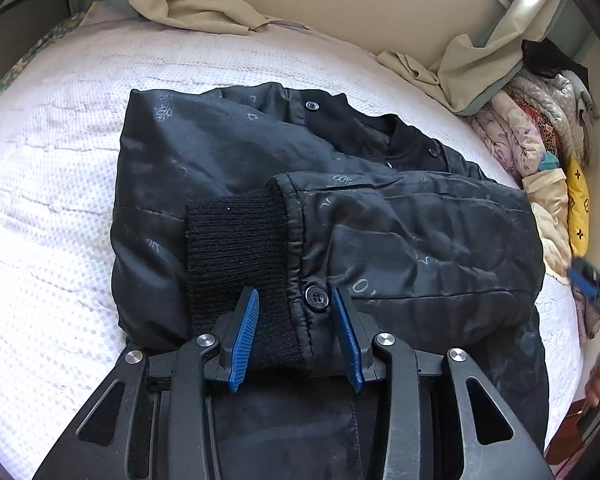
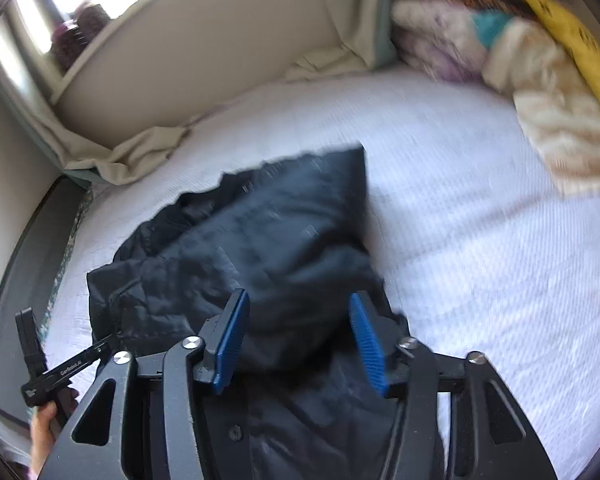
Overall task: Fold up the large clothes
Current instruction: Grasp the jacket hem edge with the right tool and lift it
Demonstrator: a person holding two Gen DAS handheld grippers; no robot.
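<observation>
A black padded jacket [image 1: 228, 152] lies folded on the white bedspread [image 1: 48, 184], its sleeves laid across the body. My left gripper [image 1: 296, 304] hovers over the ribbed cuff [image 1: 236, 248]. It is open, with the cuff's seam and a snap button [image 1: 316, 298] between the blue pads, neither of which presses on them. In the blurred right wrist view my right gripper [image 2: 298, 324] is low over the near end of the jacket [image 2: 268, 240]. Its jaws stand apart with jacket fabric between them, and I see no grip. The right gripper's blue tip [image 1: 592, 288] also shows at the left view's right edge.
A pile of coloured clothes and bedding [image 1: 536, 140] with a yellow cushion [image 1: 578, 204] lies at the bed's right end. Beige cloth [image 1: 188, 4] is bunched along the far wall. A person's hand [image 2: 44, 428] holds the left gripper's handle at the bed's edge.
</observation>
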